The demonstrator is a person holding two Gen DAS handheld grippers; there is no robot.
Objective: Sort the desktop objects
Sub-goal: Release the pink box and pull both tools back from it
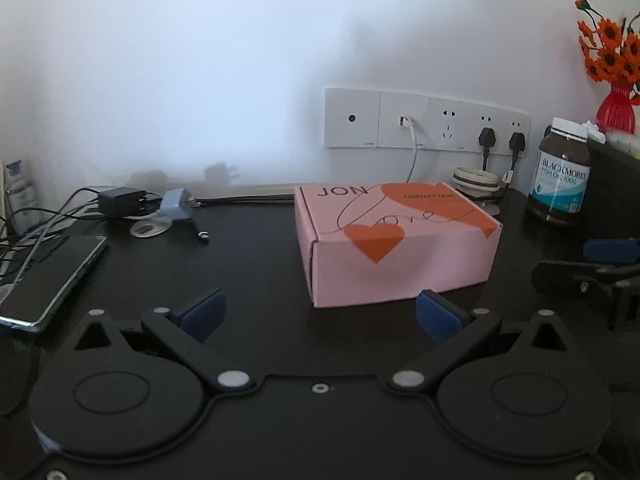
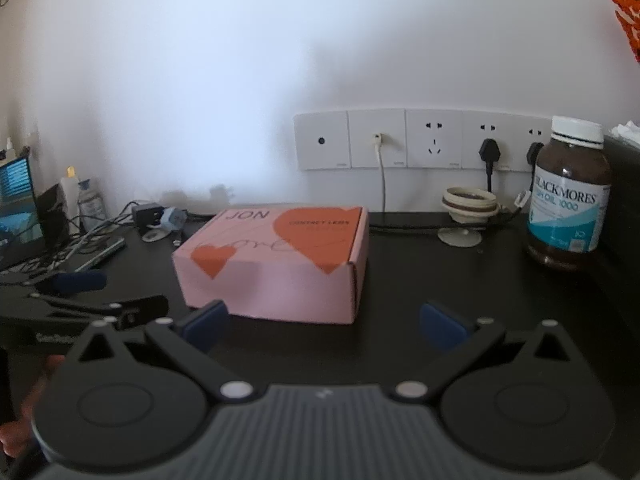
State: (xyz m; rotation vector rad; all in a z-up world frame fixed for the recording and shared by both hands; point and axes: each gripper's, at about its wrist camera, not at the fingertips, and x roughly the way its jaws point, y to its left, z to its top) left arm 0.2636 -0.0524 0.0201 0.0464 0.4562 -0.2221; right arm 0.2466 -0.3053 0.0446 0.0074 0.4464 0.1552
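A closed pink cardboard box (image 1: 396, 244) with orange hearts lies on the black desk (image 1: 248, 264); it also shows in the right wrist view (image 2: 276, 264). My left gripper (image 1: 318, 314) is open and empty, just short of the box's near left corner. My right gripper (image 2: 324, 326) is open and empty, just in front of the box's near face. A brown fish-oil bottle (image 2: 568, 196) with a white cap stands at the back right. A phone (image 1: 48, 276) lies at the left. Each gripper shows in the other's view, the right one (image 1: 592, 272) and the left one (image 2: 76, 300).
Chargers (image 1: 120, 200) and tangled cables (image 1: 36, 232) lie at the back left. A roll of tape (image 2: 470, 204) sits by the wall sockets (image 2: 420, 140). A red vase of orange flowers (image 1: 614, 76) stands on a dark box at far right. A lit screen (image 2: 16, 200) is at far left.
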